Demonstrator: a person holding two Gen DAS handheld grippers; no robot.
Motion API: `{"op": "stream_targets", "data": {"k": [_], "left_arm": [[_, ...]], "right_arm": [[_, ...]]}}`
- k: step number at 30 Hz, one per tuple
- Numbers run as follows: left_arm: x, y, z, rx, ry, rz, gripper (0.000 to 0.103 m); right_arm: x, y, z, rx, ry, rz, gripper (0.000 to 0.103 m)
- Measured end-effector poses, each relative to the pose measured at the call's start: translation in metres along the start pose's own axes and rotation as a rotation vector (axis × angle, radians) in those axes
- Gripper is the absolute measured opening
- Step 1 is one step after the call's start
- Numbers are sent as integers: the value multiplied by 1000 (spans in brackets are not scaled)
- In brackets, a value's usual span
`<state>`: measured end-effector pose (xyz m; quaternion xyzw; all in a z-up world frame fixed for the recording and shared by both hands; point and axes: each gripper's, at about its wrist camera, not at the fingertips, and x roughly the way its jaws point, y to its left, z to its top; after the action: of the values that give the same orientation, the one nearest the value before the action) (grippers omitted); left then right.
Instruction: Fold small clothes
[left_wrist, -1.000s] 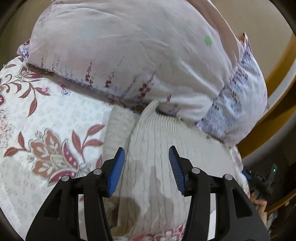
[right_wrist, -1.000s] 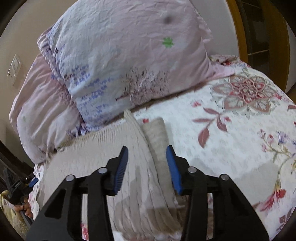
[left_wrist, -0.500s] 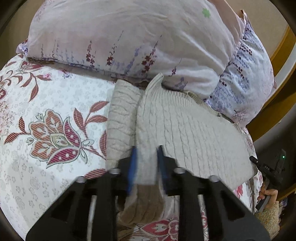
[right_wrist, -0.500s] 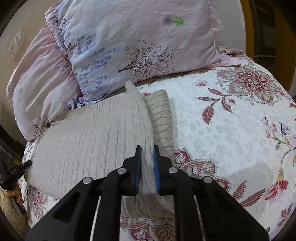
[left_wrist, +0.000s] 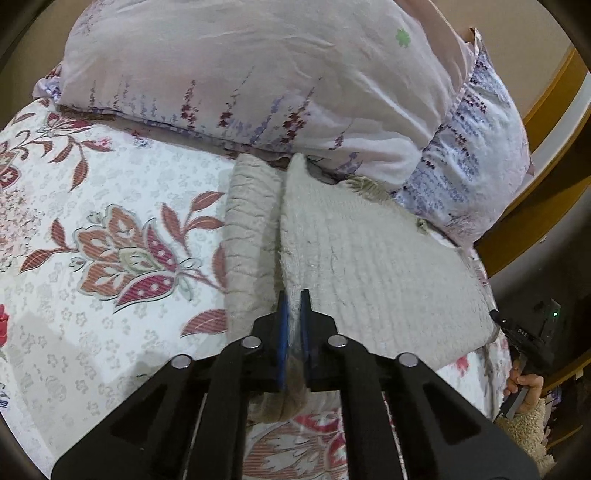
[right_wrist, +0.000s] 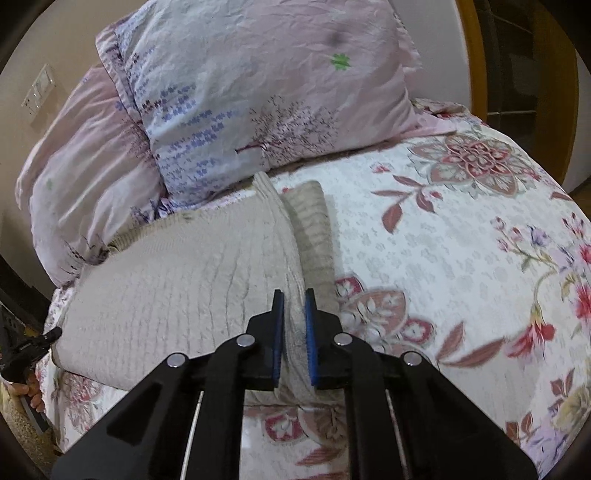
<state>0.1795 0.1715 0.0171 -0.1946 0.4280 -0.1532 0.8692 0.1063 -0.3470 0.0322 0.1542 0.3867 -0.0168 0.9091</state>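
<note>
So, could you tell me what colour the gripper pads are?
Blue pads, clearest in the right wrist view.

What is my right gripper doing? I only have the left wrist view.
Observer: The right gripper is shut on a raised fold of the beige knit sweater.
Operator: What lies beside that fold?
Observer: A sleeve, just right of it, flat on the floral bedspread.
Operator: How far does the fold run?
Observer: Its far end reaches the lower edge of the pillow.
</note>
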Motion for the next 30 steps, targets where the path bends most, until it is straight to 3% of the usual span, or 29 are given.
{"op": "stream_targets", "data": {"k": [8, 11, 12, 13, 15, 18, 23, 26, 30], "left_arm": [[6, 1, -4, -6, 7, 16, 5], [6, 0, -3, -1, 9, 17, 5], [5, -1, -3, -1, 9, 15, 5], [4, -1, -3, -5, 9, 15, 8], [1, -1, -2, -15, 1, 16, 12], [-10, -6, -1, -12, -53, 45, 27], [-23, -43, -8, 150, -158, 84, 46], [-14, -68, -15, 262, -136, 93, 48], [9, -79, -24, 327, -50, 147, 48]], "right_arm": [[13, 5, -10, -33, 30, -80, 12], [12, 9, -8, -55, 32, -100, 18], [11, 11, -7, -61, 31, -105, 24], [10, 12, -5, -63, 29, -106, 33], [4, 17, -1, -75, 2, -126, 40], [-5, 34, 4, -126, -46, -112, 40], [2, 74, -1, -265, -20, -31, 40], [14, 93, -5, -313, 14, -11, 40], [36, 107, -13, -364, 98, -33, 54]]}}
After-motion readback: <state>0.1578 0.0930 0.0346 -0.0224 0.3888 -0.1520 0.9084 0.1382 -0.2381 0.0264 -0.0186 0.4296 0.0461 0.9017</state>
